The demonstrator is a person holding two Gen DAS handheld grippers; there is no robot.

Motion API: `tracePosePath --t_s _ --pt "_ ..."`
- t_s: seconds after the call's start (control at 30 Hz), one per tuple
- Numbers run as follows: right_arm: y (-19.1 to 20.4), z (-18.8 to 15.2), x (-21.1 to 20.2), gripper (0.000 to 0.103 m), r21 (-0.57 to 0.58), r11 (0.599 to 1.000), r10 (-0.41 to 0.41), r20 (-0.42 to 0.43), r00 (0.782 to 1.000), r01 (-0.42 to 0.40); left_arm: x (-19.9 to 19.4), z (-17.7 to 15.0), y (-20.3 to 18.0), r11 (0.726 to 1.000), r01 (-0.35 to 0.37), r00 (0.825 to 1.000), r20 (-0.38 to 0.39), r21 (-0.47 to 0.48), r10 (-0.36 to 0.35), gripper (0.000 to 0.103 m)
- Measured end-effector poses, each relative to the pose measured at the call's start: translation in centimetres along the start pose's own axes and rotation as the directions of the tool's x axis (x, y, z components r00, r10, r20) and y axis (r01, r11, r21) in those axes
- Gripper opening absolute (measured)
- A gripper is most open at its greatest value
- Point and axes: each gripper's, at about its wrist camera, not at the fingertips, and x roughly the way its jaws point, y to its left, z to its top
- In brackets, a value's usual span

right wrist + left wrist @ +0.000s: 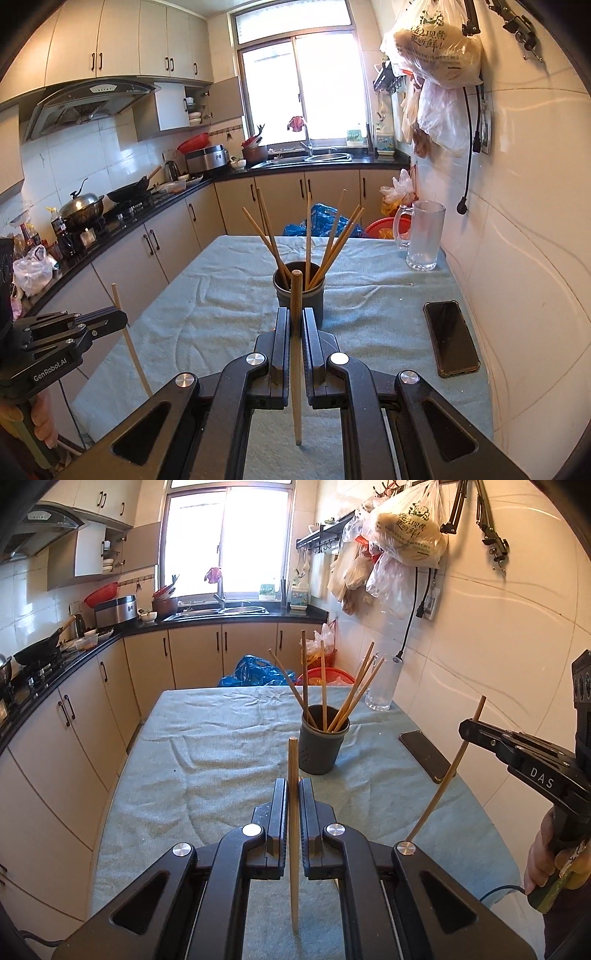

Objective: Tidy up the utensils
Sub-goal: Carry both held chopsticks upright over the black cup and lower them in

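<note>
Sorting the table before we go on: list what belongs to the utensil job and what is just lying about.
Job: chopstick in left tool; chopstick in right tool; holder with chopsticks.

Lying about: phone; glass mug; cloth beneath it all.

On the table [229, 295] the cup [299, 295] holds chopsticks [308, 236], with the phone [450, 338] right and mug [423, 236] behind.

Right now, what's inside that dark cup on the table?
The dark cup holds wooden chopsticks, about seven, leaning out in different directions. Only their upper parts show; the cup's wall hides their lower ends and the bottom, so anything else down there can't be seen.
</note>
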Motion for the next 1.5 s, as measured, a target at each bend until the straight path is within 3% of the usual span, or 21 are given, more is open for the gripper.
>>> tracePosePath --t_s 0.53,1.07,1.5 --pt "-0.5 3.5 0.3 0.007 0.019 1.000 0.009 0.020 1.000 -0.009 1.2 3.8 -0.7 0.999 -0.012 1.000 -0.010 0.039 0.012 0.005" --pt "-2.2 7.1 3.2 0.007 0.067 0.997 0.024 0.029 0.999 -0.025 4.5 7.3 0.2 0.999 -0.021 0.999 -0.042 0.044 0.023 0.005" --pt "-4.9 11.1 6.8 0.007 0.205 0.977 0.041 0.100 0.994 -0.061 6.2 14.3 -1.2 0.999 0.047 0.995 0.082 0.021 -0.048 0.005"
